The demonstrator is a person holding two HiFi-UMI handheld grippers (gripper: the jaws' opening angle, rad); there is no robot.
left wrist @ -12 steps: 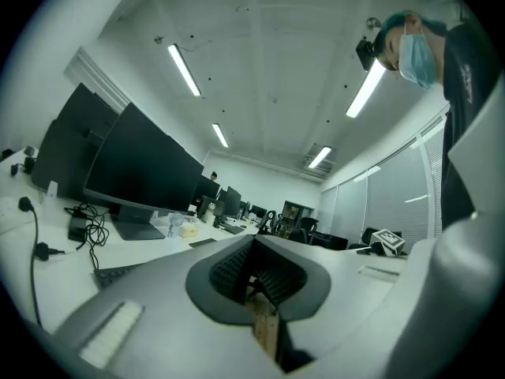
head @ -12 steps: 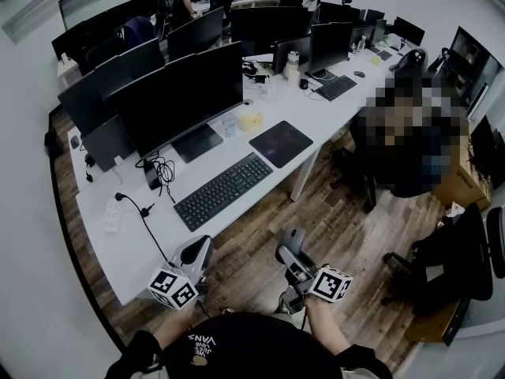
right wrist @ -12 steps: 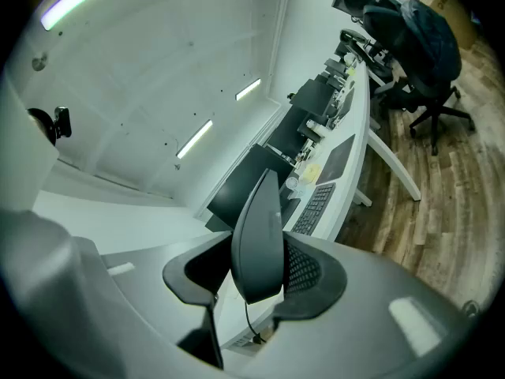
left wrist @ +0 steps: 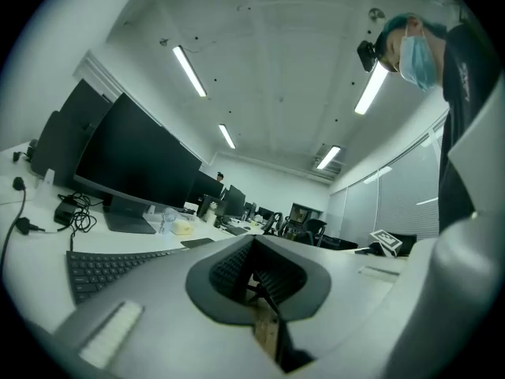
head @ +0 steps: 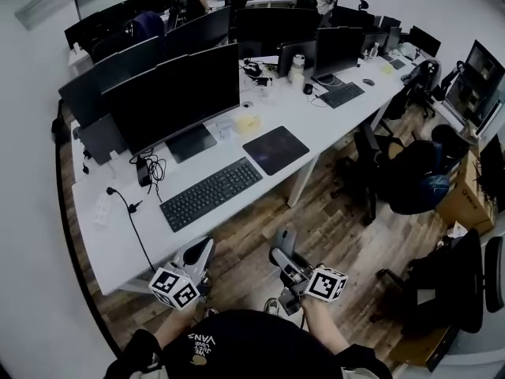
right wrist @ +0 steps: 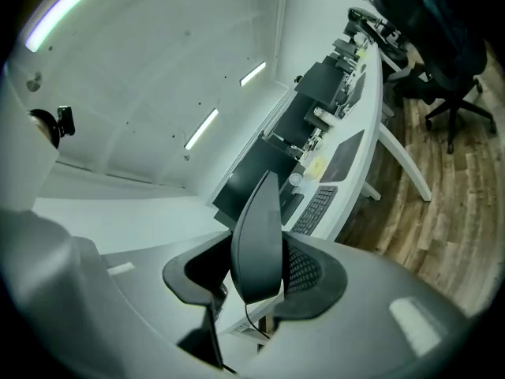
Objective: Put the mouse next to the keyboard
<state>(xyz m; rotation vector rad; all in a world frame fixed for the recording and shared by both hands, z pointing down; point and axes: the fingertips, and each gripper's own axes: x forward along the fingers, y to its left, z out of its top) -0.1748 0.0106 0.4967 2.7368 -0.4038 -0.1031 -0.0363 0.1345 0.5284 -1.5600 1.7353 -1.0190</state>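
Observation:
A dark mouse (right wrist: 258,227) stands edge-on between the jaws of my right gripper (head: 285,245), which is shut on it. In the head view the mouse (head: 287,238) hangs over the wooden floor, in front of the white desk (head: 118,243). The black keyboard (head: 211,193) lies on that desk before a large monitor (head: 170,97). It also shows in the left gripper view, where the keyboard (left wrist: 99,268) is low on the left. My left gripper (head: 199,253) is held near the desk's front edge, its jaws shut together with nothing in them.
A dark mouse pad (head: 275,149) lies right of the keyboard. Cables and a plug (head: 122,200) trail left of it, beside a white power strip (head: 101,208). Office chairs (head: 414,180) stand on the floor at the right. More monitors line the desks behind.
The head view has shifted a little, so the desk sits slightly left. Both grippers stay in about the same place, and the mouse is still held.

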